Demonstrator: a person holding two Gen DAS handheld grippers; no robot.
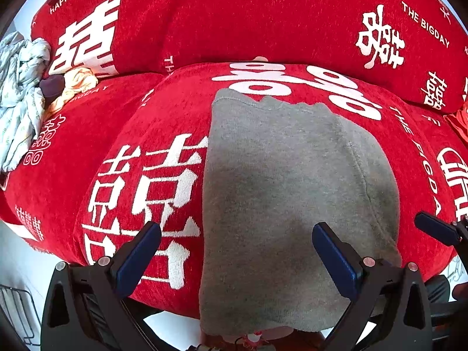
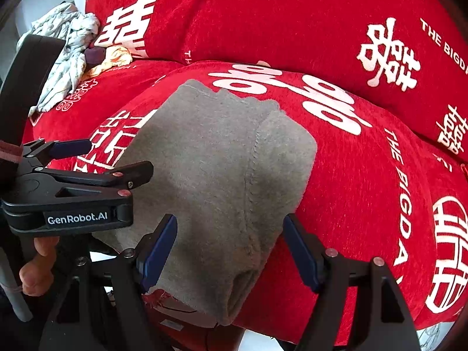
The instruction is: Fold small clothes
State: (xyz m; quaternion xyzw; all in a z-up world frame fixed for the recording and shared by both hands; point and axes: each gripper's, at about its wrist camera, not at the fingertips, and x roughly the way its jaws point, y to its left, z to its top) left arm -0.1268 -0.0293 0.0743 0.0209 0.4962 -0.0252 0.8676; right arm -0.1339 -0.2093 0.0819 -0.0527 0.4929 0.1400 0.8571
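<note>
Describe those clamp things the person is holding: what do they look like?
Each gripper, left and right, is a black plastic frame with silver rivets and two fingers faced with dark blue pads. The left one's side reads "GenRobot.AI" in white. A bare hand shows; no sleeve visible.

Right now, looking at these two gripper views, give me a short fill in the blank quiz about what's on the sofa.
1. The garment lying on the seat cushion is ____ in colour.
2. The sofa cover is ____ with white lettering.
3. Both the left gripper and the right gripper have their jaws ____.
4. The crumpled clothes lie at the picture's ____ side.

Missing words: grey; red; open; left
</note>
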